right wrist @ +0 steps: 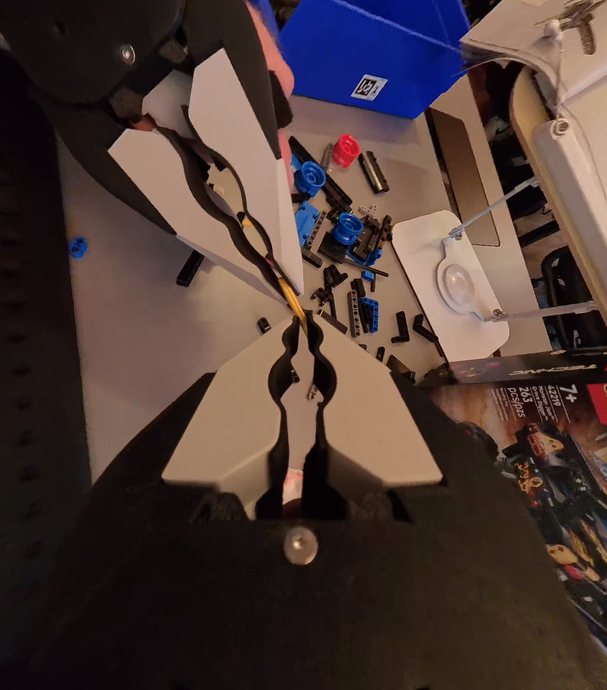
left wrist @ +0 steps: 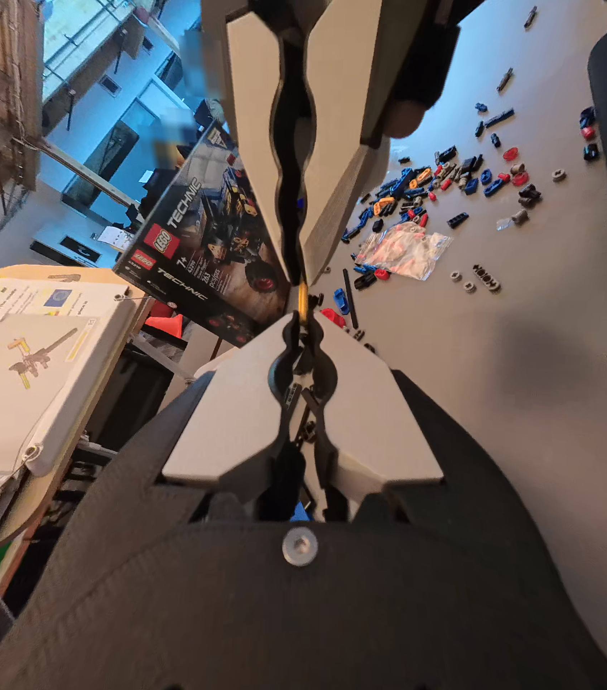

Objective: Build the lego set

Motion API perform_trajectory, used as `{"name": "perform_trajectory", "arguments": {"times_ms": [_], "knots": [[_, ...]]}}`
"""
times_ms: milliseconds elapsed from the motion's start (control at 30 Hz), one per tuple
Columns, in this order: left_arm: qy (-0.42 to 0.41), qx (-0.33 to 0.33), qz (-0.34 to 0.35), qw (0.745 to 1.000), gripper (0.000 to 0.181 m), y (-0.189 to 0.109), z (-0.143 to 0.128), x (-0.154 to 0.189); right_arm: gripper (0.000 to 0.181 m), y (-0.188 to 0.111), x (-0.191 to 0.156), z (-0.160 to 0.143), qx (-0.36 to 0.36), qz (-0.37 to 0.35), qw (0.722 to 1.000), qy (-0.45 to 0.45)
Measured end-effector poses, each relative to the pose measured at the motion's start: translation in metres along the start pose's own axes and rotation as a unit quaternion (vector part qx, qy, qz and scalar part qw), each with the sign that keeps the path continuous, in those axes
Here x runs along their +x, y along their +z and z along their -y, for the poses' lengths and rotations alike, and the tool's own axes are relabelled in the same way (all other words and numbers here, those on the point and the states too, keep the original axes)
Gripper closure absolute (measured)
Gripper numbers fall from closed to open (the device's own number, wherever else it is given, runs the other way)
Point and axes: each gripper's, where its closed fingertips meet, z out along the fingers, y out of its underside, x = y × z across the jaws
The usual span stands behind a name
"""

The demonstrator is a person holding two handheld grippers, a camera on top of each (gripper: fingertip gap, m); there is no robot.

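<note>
Both tools pinching one yellow axle, tip to tip, above the surface.

The left tool (left wrist: 300, 321) is closing its tips on the near end of the yellow axle (left wrist: 302, 297); the right tool (right wrist: 300, 319) is pinching the opposite end, jaws nearly together, so the axle is bridging the two, held clear of the grey surface (left wrist: 518, 373). Whether a second part is riding on the axle cannot be told; some small dark bits are showing between the left tool's pads. Judgement: keeping both tools collinear with the axle and pushing straight along it, without twisting, should be seating it cleanly; a sideways load risks it slipping out. Loose pieces (left wrist: 443, 179), the bagged pieces (left wrist: 402, 250), the set box (left wrist: 212, 239) and the instruction booklet (left wrist: 26, 358) are lying nearby.
</note>
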Motion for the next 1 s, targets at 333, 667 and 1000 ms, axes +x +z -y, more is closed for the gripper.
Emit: {"name": "perform_trajectory", "arguments": {"times_ms": [333,667,1000], "knots": [[-0.013,0.042,-0.019,0.999,0.179,0.012,0.022,0.017,0.167,-0.014,-0.011,-0.004,0.025,0.007,0.999,0.022],[-0.03,0.088,-0.049,0.995,0.179,0.011,0.027,0.019,0.169,-0.011,-0.013,0.0,0.037,0.017,0.999,0.012],[-0.02,0.107,-0.052,0.993,0.179,0.004,0.031,0.019,0.174,-0.006,-0.013,-0.009,0.025,0.023,0.999,-0.011]]}}
